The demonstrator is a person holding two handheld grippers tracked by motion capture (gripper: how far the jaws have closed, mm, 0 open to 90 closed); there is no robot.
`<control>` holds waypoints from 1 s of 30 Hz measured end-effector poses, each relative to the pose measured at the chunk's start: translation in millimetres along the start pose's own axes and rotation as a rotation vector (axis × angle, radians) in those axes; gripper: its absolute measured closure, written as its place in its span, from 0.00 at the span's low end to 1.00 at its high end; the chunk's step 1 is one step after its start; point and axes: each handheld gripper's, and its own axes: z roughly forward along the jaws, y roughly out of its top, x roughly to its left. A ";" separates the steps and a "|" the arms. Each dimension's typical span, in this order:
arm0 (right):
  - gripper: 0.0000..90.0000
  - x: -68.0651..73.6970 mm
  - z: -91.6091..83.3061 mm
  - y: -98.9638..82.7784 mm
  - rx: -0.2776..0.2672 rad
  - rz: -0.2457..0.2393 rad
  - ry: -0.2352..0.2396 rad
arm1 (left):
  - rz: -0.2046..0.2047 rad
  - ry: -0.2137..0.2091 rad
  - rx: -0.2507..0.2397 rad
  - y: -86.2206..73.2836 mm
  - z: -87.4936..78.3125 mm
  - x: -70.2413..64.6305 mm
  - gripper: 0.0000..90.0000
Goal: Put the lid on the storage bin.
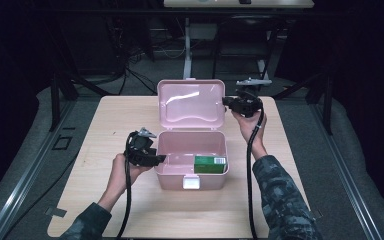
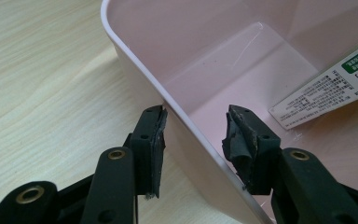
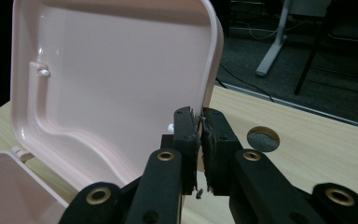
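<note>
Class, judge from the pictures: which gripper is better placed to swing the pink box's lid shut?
Right. The right gripper sits at the upright lid edge; the left gripper straddles the box wall, steadying it.

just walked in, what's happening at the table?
A person works on an open pink plastic box on the light wooden table. The left tongs straddle its left wall, one pad outside and one inside, steadying it. The right tongs are shut on the side edge of the raised pink lid. A green and white carton lies inside the box.
</note>
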 end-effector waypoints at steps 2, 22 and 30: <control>0.95 2.3 -3.6 -1.0 -0.010 -0.022 -0.005 | 0.002 0.005 0.003 0.2 -0.1 -0.6 0.64; 0.95 15.5 -28.8 -7.4 -0.049 -0.091 0.007 | 0.005 0.020 -0.002 -0.3 1.4 -2.1 0.64; 0.95 18.2 -37.2 -10.5 -0.058 -0.104 0.021 | 0.008 0.020 0.010 -0.5 3.0 -3.7 0.63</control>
